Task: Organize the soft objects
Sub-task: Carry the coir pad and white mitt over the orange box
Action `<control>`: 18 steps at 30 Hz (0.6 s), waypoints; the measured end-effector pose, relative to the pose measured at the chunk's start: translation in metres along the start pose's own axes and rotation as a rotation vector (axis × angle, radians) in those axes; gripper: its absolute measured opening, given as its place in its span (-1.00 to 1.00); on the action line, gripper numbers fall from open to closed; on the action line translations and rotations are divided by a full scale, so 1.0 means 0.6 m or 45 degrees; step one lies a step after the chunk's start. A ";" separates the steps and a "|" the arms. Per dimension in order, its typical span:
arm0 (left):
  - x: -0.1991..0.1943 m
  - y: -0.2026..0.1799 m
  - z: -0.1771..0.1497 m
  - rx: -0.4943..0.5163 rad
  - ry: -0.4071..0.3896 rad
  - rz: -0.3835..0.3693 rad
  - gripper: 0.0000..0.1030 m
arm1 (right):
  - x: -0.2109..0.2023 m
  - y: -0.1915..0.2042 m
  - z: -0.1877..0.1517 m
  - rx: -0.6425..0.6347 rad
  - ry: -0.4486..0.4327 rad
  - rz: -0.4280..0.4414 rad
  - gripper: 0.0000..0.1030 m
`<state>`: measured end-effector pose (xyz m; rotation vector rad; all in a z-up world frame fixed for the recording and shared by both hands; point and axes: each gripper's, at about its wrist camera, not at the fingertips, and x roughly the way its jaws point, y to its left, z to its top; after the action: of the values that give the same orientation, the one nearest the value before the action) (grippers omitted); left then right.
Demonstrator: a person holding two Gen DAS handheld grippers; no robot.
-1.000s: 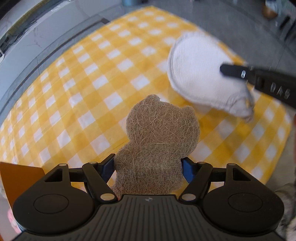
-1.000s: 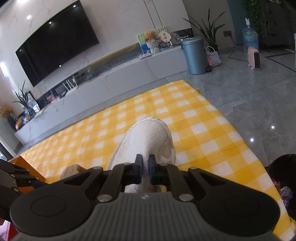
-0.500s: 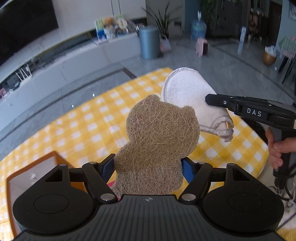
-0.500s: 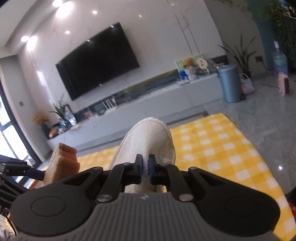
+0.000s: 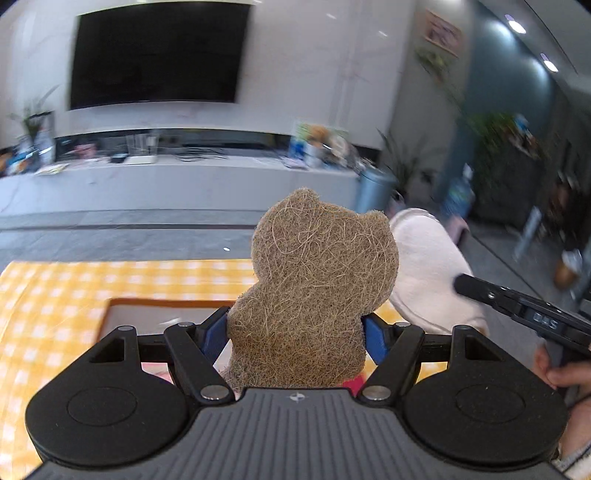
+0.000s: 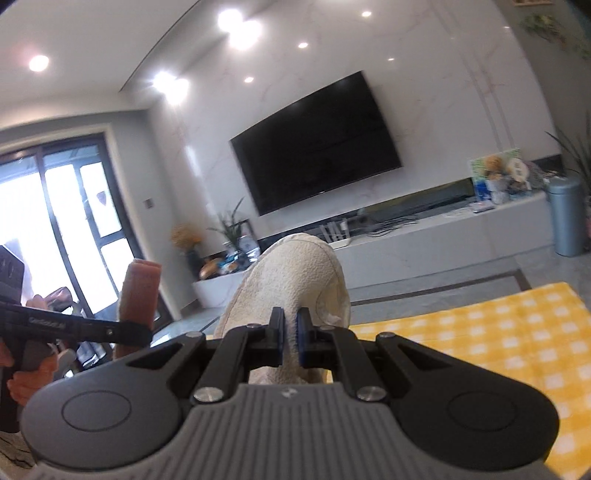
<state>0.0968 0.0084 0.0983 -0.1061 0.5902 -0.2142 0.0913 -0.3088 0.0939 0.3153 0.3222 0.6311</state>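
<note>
Left wrist view: bear-shaped sponge clamped in left gripper; white pad pinched by right gripper; both are best lowered level into the tray beneath.

This is a home living room. A large wall-mounted television hangs above a long low white media console cluttered with small items, with potted plants, recessed ceiling lights, glass balcony doors and a yellow checked cloth over the surface.
</note>
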 end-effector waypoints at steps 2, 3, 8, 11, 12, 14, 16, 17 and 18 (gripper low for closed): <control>-0.010 0.029 -0.021 -0.062 -0.033 0.061 0.62 | 0.017 0.034 0.000 -0.037 0.013 0.015 -0.90; -0.011 0.043 -0.031 -0.088 -0.044 0.080 0.62 | 0.027 0.050 0.000 -0.055 0.022 0.017 -0.90; -0.007 0.116 -0.069 -0.230 -0.054 0.148 0.62 | 0.092 0.133 -0.015 -0.185 0.144 0.050 -0.90; -0.013 0.153 -0.083 -0.289 -0.052 0.197 0.62 | 0.160 0.184 -0.030 -0.324 0.300 0.095 -0.90; -0.015 0.164 -0.086 -0.306 -0.054 0.207 0.62 | 0.185 0.201 -0.038 -0.369 0.340 0.093 -0.90; -0.040 0.194 -0.097 -0.321 -0.055 0.213 0.62 | 0.237 0.227 -0.050 -0.407 0.423 0.121 -0.90; -0.044 0.214 -0.105 -0.342 -0.051 0.204 0.62 | 0.288 0.244 -0.070 -0.468 0.513 0.135 -0.90; -0.053 0.224 -0.115 -0.353 -0.045 0.197 0.62 | 0.313 0.254 -0.079 -0.507 0.551 0.130 -0.90; -0.053 0.232 -0.120 -0.364 -0.040 0.195 0.62 | 0.342 0.263 -0.090 -0.543 0.594 0.120 -0.90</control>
<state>0.0539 0.1482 0.0337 -0.3393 0.5919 0.0217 0.1441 -0.0512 0.0649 -0.2333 0.6081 0.8458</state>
